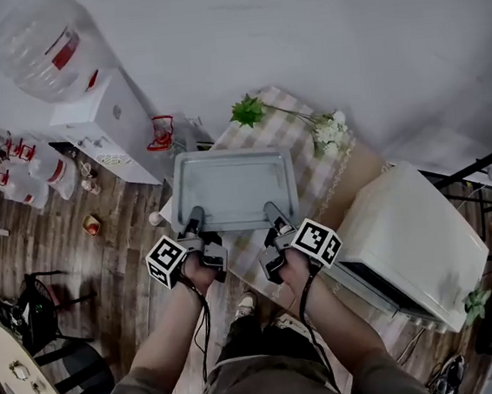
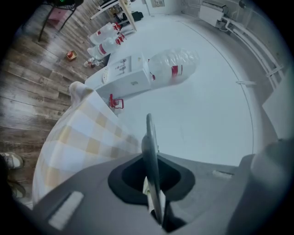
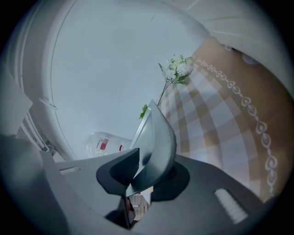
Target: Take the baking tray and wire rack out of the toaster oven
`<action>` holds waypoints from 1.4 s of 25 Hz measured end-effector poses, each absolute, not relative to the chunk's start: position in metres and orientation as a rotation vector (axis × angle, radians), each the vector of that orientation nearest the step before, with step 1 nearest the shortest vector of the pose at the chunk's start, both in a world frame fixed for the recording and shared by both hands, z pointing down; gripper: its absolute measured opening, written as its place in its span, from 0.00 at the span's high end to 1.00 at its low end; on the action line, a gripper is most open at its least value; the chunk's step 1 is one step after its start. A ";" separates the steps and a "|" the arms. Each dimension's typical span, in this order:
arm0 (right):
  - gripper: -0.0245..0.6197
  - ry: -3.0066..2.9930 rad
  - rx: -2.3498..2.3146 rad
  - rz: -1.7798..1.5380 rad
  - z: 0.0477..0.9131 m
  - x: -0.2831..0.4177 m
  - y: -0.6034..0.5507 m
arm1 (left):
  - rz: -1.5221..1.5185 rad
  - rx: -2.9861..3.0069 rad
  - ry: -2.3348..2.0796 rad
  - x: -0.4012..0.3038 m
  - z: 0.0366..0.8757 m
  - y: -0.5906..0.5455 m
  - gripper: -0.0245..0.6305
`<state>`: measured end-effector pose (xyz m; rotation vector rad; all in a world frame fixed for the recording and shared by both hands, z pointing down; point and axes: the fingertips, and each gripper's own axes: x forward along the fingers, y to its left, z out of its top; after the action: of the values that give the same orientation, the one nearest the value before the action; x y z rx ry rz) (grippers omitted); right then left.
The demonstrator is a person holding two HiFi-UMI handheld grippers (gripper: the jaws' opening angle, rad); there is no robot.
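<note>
tray (image 1: 232, 187): grey metal, shallow rectangle, raised rim
left tool (image 1: 196, 221): clamped on near rim
right tool (image 1: 272, 215): same

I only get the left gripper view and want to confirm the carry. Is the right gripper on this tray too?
Observer: Yes. The right gripper is clamped on the baking tray's near rim, beside the left gripper.
Operator: Anything in the tray?
Observer: No, the head view shows it empty.
Operator: Where's the oven?
Observer: The toaster oven stands to the tray's right, apart from it.
</note>
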<state>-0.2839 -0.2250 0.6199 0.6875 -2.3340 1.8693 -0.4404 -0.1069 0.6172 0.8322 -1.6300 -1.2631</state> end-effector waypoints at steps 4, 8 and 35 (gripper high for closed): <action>0.80 -2.312 0.766 1.872 0.644 -0.297 -0.258 | -1.229 0.816 -1.615 -0.458 0.644 -0.143 0.93; 0.80 -2.281 0.825 1.885 0.666 -0.311 -0.285 | -1.201 0.804 -1.618 -0.475 0.665 -0.174 0.93; 0.26 -2.098 0.918 1.345 0.702 -0.325 -0.331 | -0.864 0.648 -1.799 -0.534 0.684 -0.191 0.41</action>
<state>-0.3252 -0.3307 0.7025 0.9184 -2.0979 1.3451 -0.5338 -0.1907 0.6844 0.6480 -1.7986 -0.8639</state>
